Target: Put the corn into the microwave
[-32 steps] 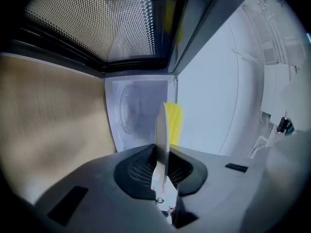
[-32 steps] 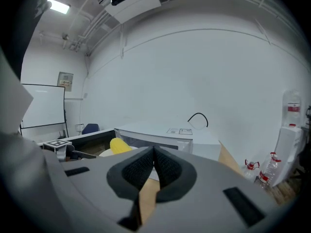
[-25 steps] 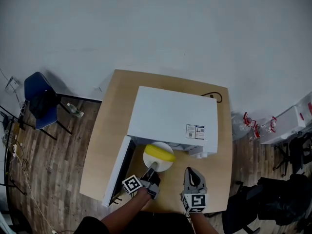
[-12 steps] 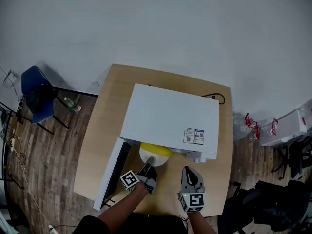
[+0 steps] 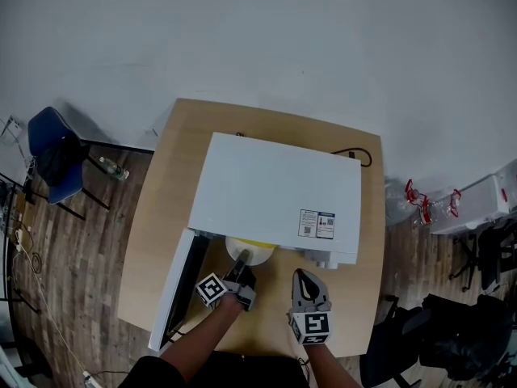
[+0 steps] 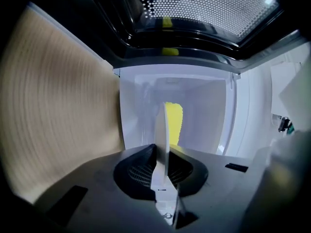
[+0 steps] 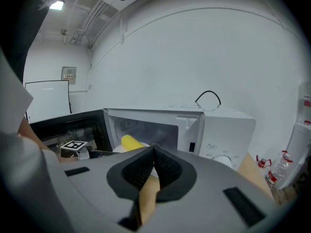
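Seen from above: a white box-shaped microwave oven [image 5: 275, 192] sits on a light wooden table [image 5: 161, 200], its black-framed door [image 5: 179, 285] swung open to the left. The left hand-held gripper [image 5: 241, 265] is clamped on the rim of a round white plate [image 5: 246, 253] w/ a yellow corn cob [image 5: 260, 245] on it. Plate & corn are partway inside the white cavity, under the oven's front edge. The right hand-held gripper [image 5: 304, 280] hovers over the table just in front of the oven, jaws closed together, nothing btwn them.
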`<act>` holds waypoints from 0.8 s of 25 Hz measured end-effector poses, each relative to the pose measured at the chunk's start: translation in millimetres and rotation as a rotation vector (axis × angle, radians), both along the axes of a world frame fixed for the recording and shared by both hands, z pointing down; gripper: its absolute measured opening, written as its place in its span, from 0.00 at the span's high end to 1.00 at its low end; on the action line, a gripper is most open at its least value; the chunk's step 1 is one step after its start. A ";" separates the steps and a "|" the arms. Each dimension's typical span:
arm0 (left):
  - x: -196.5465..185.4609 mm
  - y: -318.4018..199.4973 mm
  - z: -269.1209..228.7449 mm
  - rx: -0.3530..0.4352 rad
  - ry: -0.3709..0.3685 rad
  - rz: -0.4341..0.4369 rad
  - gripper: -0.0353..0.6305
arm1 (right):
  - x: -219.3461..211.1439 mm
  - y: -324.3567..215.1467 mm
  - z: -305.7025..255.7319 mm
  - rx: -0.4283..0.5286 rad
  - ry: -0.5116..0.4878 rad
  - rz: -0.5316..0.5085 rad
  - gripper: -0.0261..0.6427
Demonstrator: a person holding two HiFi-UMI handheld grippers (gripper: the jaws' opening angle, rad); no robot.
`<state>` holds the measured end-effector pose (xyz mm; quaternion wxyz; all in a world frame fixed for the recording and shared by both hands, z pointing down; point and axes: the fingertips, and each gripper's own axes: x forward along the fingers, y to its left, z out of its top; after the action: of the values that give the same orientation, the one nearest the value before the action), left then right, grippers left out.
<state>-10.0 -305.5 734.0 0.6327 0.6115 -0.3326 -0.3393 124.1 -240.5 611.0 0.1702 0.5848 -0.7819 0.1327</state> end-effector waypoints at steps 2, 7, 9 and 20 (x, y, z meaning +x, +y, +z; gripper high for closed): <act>0.7 -2.1 0.2 -0.002 0.006 -0.003 0.91 | -1.0 -2.4 2.9 -0.006 0.006 -0.003 0.87; -1.8 -7.7 17.5 -0.049 -0.031 -0.006 0.91 | -6.5 -4.5 4.9 -0.007 0.024 -0.023 0.87; -2.0 -7.8 23.5 -0.059 -0.041 -0.003 0.91 | -7.4 -2.6 7.2 -0.013 0.025 -0.025 0.87; 4.4 -18.1 21.8 -0.085 -0.025 -0.009 0.91 | -7.6 -0.9 12.0 -0.026 0.023 -0.027 0.87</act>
<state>-5.6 -323.6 755.8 0.6523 0.5869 -0.3574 -0.3199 116.5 -241.4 623.0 0.1887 0.5734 -0.7860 0.1336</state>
